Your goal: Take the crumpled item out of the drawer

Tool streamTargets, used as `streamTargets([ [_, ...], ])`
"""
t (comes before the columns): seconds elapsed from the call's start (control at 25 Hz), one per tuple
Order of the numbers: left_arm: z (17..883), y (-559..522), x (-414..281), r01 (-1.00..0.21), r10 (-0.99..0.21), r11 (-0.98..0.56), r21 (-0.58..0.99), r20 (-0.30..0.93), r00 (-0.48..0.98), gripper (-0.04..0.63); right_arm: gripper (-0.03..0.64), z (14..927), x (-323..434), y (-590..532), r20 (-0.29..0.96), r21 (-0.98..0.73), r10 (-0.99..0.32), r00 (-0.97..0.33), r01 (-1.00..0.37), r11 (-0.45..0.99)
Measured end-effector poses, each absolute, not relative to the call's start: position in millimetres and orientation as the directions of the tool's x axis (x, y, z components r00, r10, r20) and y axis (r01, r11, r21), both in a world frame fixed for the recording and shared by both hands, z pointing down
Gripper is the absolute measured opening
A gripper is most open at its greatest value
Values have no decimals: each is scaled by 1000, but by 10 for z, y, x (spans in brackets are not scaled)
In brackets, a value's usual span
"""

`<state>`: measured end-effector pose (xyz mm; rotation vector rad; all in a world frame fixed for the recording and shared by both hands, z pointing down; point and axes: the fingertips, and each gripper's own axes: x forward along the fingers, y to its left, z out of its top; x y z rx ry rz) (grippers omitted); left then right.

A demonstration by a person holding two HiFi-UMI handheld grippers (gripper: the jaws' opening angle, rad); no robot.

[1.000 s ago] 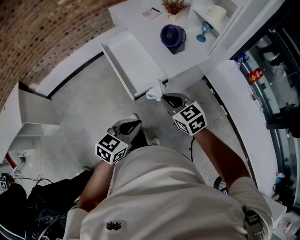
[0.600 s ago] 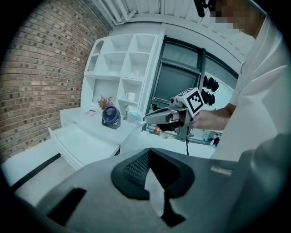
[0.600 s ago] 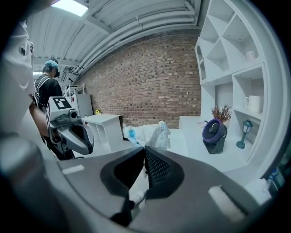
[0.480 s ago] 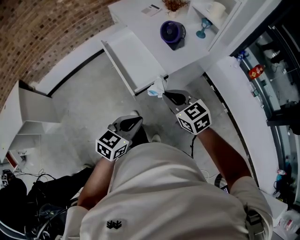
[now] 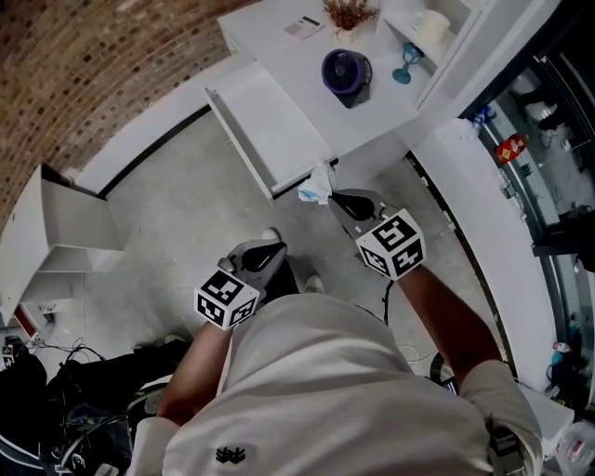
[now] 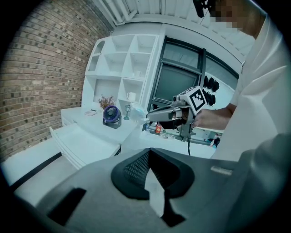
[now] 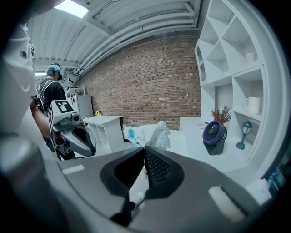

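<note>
My right gripper [image 5: 333, 199] is shut on the crumpled item [image 5: 315, 190], a white and light-blue wad. It hangs in the air just off the front corner of the open white drawer [image 5: 265, 116]. In the right gripper view the wad [image 7: 158, 133] bulges beyond the closed tips [image 7: 144, 148]. The left gripper view shows the wad [image 6: 137, 113] at the right gripper's [image 6: 148, 116] tip, with the pulled-out drawer [image 6: 84, 143] below left. My left gripper [image 5: 272, 249] hovers over the grey floor near my body, shut and holding nothing [image 6: 149, 151].
A purple fan [image 5: 346, 72], a blue goblet [image 5: 405, 61], a dried plant [image 5: 349, 13] and a white mug [image 5: 429, 28] stand on the white counter and shelves behind the drawer. A low white cabinet [image 5: 65, 223] is at left. Cables and dark gear [image 5: 56, 409] lie at bottom left.
My right gripper has drifted slightly right and toward me, with the crumpled item still in it. The left gripper has barely moved.
</note>
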<state>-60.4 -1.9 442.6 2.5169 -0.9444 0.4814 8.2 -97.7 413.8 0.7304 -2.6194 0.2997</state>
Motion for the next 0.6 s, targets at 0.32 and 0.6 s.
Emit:
streamTargets([
  [0.32, 4445, -159, -635, -679, -537, -689, 253, 452, 712, 5, 18, 4131, 70, -1084, 429, -106, -448, -785, -536, 838],
  [0.6, 4452, -328, -703, -677, -535, -693, 249, 451, 714, 5, 18, 4160, 8, -1253, 428, -107, -446, -786, -534, 839],
])
